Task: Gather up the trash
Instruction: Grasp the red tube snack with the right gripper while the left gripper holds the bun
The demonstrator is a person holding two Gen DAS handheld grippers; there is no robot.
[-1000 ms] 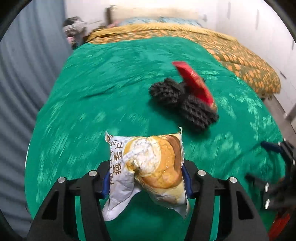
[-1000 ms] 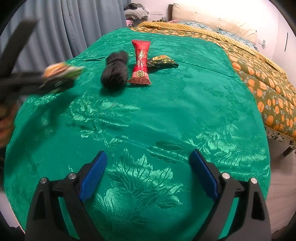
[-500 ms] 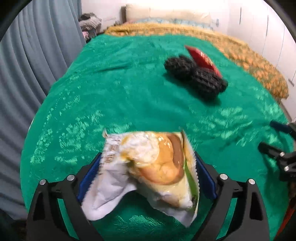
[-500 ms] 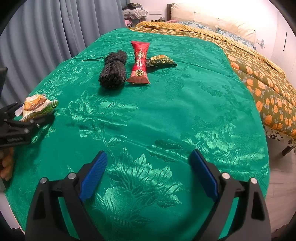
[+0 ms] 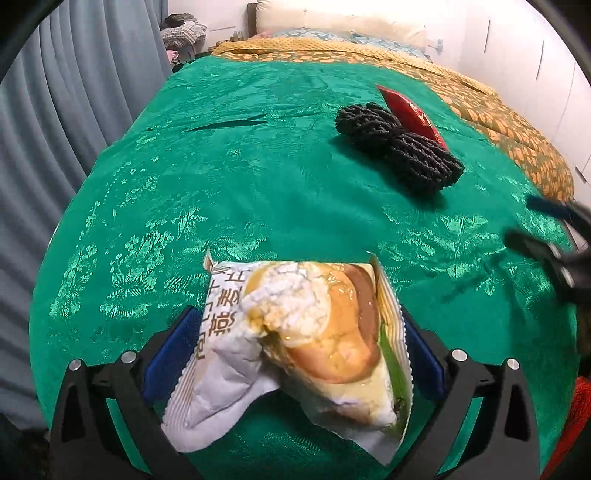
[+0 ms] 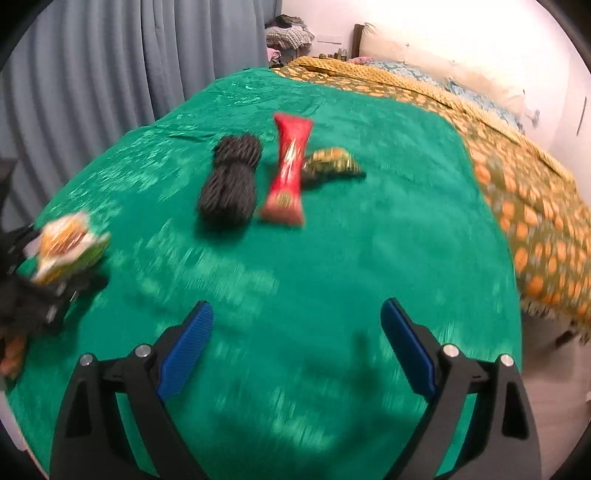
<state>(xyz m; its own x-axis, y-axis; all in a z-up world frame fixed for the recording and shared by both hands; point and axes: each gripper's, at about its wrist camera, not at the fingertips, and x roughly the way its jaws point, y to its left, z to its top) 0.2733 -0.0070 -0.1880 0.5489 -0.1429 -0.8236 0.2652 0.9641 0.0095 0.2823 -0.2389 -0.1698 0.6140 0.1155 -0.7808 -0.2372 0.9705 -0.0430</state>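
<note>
A crumpled bread wrapper [image 5: 306, 332] with a bun picture lies on the green bedspread [image 5: 240, 177], between the jaws of my left gripper [image 5: 295, 314]. Those jaws are opening, and the blue pads [image 5: 170, 347] stand off the wrapper's sides. From the right wrist view the same wrapper [image 6: 62, 247] shows blurred at far left. My right gripper [image 6: 295, 306] hovers open over bare bedspread with nothing between its fingers. Farther on lie a red snack wrapper [image 6: 290, 170] and a green-gold wrapper [image 6: 332, 166].
A black rope bundle [image 6: 231, 188] lies just left of the red wrapper. An orange patterned blanket [image 6: 535, 206] covers the bed's right side, with pillows [image 5: 332, 22] at the head. Grey curtains [image 5: 55, 110] hang along the left edge. Clothes [image 6: 288, 33] are piled in the far corner.
My left gripper's jaws have spread wide and let the bread wrapper settle lower onto the bedspread. The right gripper has shifted, so the red wrapper and rope look nearer and blurred.
</note>
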